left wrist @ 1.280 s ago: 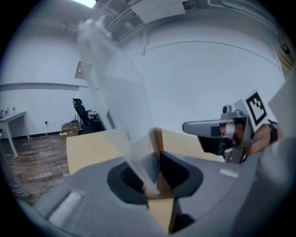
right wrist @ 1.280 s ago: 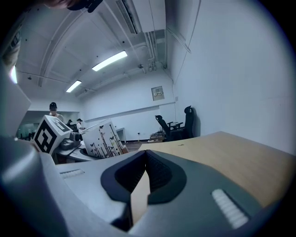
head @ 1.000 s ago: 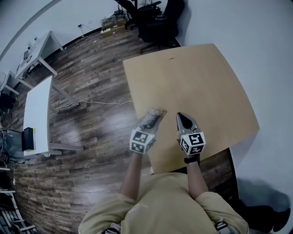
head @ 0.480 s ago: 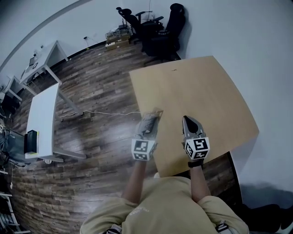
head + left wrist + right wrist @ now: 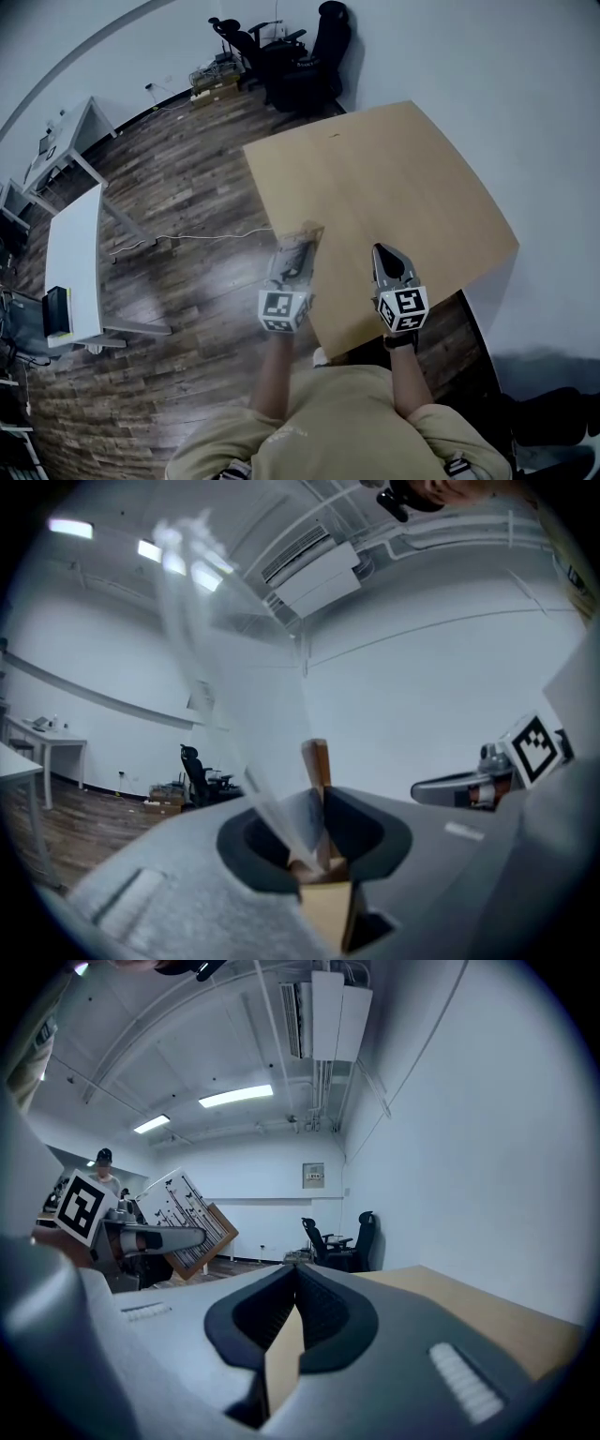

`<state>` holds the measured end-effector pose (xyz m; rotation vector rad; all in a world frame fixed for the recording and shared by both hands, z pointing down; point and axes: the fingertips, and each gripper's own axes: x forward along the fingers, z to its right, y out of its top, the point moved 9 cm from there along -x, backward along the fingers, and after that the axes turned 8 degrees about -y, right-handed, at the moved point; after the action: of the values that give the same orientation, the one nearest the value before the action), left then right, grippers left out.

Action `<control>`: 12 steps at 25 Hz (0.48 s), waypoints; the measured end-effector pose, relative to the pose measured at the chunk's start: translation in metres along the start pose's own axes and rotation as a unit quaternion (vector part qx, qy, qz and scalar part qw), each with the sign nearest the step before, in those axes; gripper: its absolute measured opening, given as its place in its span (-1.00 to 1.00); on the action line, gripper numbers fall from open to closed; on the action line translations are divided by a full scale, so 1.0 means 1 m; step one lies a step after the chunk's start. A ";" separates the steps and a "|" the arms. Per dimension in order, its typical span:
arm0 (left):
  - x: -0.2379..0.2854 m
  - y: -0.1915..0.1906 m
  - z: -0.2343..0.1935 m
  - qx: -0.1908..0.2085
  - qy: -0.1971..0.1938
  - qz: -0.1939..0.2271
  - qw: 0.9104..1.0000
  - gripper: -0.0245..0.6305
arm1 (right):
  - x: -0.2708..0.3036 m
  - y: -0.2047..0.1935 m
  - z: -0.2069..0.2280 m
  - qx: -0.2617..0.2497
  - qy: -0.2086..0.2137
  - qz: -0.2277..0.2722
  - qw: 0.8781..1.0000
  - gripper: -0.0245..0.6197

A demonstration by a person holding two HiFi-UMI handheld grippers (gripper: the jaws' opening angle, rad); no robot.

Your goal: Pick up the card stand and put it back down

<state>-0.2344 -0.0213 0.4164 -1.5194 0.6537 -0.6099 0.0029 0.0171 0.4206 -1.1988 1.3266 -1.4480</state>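
Left tongs farther left now, clamped on card stand; right tongs closed, empty, forward-pointing.

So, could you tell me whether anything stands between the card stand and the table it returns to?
Nothing visible does: the left tool holds the card stand above the table's edge, and the wood shows bare.

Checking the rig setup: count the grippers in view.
2. The left gripper, near the table's left edge, is shut on the card stand; the right gripper, beside it over the table, is shut and empty.
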 end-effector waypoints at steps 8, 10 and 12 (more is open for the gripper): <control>0.044 -0.005 0.042 -0.001 -0.048 -0.016 0.999 -0.67 | -0.026 0.003 0.045 -0.002 -0.024 0.003 1.000 -0.91; 0.058 -0.005 0.062 0.002 -0.064 -0.024 0.998 -0.67 | -0.036 0.006 0.062 0.001 -0.033 0.005 0.999 -0.91; 0.075 -0.002 0.086 0.013 -0.088 -0.034 0.995 -0.67 | -0.049 0.008 0.082 0.006 -0.045 0.007 0.999 -0.91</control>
<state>-0.1205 -0.0157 0.4136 -1.5555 0.4602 -0.5271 0.0928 0.0461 0.4067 -1.2297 1.2607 -1.3756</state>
